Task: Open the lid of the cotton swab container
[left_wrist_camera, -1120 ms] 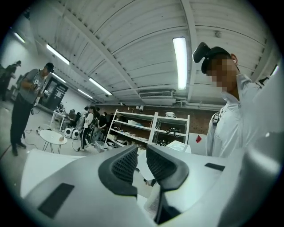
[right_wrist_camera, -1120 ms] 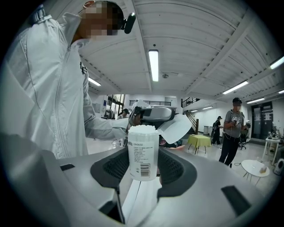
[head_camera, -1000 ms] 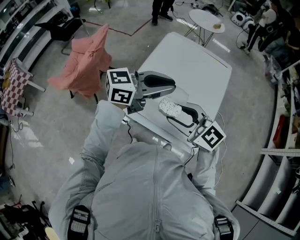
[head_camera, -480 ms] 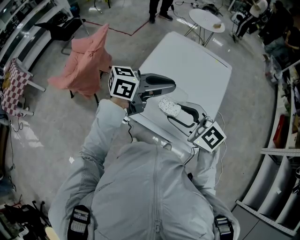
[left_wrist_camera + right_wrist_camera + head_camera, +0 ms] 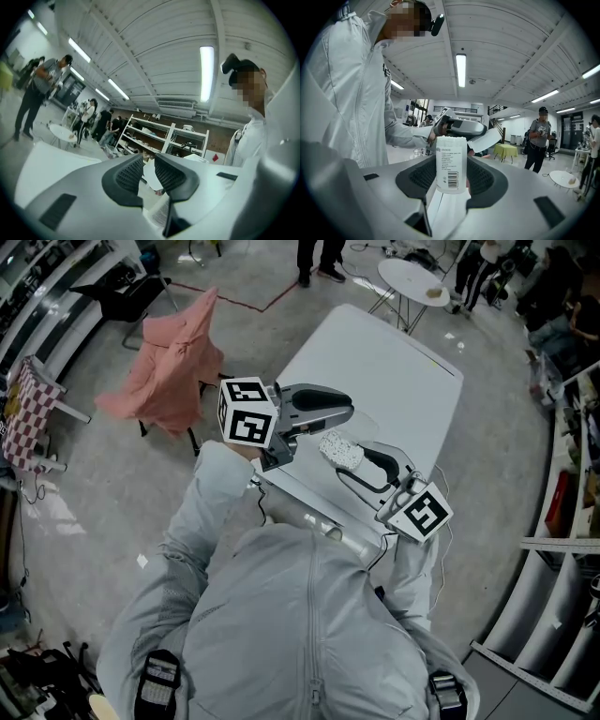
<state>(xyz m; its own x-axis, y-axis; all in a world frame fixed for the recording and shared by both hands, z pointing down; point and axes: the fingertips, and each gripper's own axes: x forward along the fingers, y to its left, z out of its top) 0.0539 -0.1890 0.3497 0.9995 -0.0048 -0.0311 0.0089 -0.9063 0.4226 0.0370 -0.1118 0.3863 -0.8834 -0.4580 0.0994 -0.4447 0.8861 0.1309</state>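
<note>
Container (image 5: pixel 340 452) at near edge of table (image 5: pixel 394 371)
Right claw (image 5: pixel 451 178) clamps it; left claw (image 5: pixel 149 169), newly rolled, pinches lid (image 5: pixel 485 139). Open tabletop toward 1 o'clock.

In the head view the person's jacket (image 5: pixel 309 615) is covering the desk's (image 5: pixel 394 371) near edge and the right gripper's (image 5: pixel 350 458) jaws are hiding the lower half of the cotton swab container (image 5: pixel 337 448), while in the left gripper view the left gripper's (image 5: pixel 149 165) jaws are masking all but a pale sliver of the lid (image 5: pixel 150 176).
</note>
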